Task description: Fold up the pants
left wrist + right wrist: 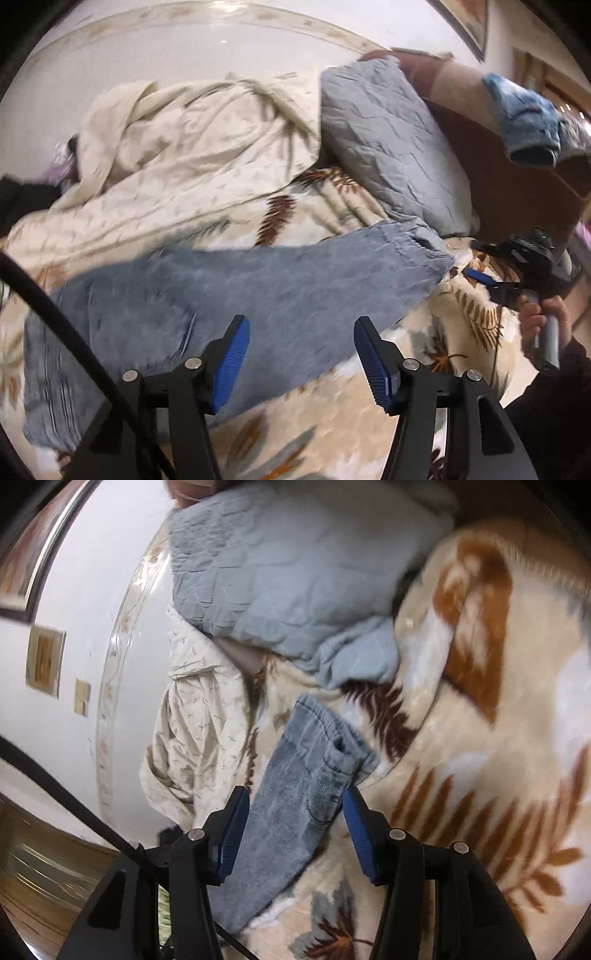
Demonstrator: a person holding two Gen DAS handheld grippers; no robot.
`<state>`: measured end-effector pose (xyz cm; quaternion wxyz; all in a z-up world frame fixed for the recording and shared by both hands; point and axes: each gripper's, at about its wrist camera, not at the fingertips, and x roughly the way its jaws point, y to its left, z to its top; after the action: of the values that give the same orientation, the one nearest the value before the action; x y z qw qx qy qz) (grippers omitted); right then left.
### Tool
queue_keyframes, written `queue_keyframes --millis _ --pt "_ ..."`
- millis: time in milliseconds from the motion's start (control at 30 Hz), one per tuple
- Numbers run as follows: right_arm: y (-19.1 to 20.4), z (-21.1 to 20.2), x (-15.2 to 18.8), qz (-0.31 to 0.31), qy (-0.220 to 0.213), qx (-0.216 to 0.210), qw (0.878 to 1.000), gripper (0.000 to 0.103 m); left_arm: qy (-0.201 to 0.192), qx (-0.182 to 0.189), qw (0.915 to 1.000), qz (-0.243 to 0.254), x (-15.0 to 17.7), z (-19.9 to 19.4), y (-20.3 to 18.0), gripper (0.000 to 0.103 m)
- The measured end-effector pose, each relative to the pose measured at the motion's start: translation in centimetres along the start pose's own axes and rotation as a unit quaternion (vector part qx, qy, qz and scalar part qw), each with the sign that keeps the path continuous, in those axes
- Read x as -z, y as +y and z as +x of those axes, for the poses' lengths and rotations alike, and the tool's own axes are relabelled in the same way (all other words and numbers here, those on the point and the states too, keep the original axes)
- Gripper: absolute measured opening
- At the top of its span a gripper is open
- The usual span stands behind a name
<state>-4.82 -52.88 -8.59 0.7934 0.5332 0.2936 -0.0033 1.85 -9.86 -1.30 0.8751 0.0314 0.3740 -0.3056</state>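
Left claw (301, 354) and right claw (293, 825) (both released) above denim pants (236, 291), grey pillow (384, 147) behind, cream quilt (184, 155) alongside.

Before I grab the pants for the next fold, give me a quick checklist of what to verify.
1. Left gripper open: ok.
2. Right gripper open: ok.
3. Both grippers empty: ok.
4. Pants lying flat on the blanket: ok, though the waistband is a bit bunched.
5. Pillow off the pants: cannot tell, its edge meets the waistband.
6. Right gripper lined up at the waistband end: ok.
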Motion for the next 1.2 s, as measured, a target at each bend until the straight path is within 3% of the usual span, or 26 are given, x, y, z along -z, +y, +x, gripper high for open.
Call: queue_keyframes --millis 167,300,500,700,767,967,1200 --pt "-2.2 2.3 -0.1 0.074 0.004 -0.014 0.997 0.054 -0.002 0.008 0.9971 0.076 -5.7 3.6 -4.1 0.062" --pt "-4.2 3.6 0.5 0.138 0.017 -0.042 0.989 0.054 0.032 0.028 0.9910 0.127 -9.5 9.4 -7.7 0.062" --pt "-5.2 4.5 -0.3 0.158 0.020 -0.053 0.986 0.054 0.083 0.032 0.9825 0.164 -13.3 18.5 -12.1 0.054" --pt "-6.3 5.2 -1.3 0.169 0.038 -0.060 0.983 0.054 0.137 0.035 0.9707 0.194 -13.5 25.5 -15.4 0.050" --pt "-6.6 5.3 -1.4 0.170 0.043 -0.063 0.982 0.054 0.147 0.017 0.9658 0.213 -13.5 27.3 -16.2 0.050" --pt "-6.7 5.6 -1.6 0.170 0.050 -0.073 0.981 0.054 0.175 0.057 0.9618 0.203 -14.4 30.3 -16.4 0.051" --pt "-7.3 5.6 -1.7 0.182 0.051 -0.087 0.978 0.054 0.214 0.083 0.9472 0.224 -14.0 33.7 -17.8 0.051"
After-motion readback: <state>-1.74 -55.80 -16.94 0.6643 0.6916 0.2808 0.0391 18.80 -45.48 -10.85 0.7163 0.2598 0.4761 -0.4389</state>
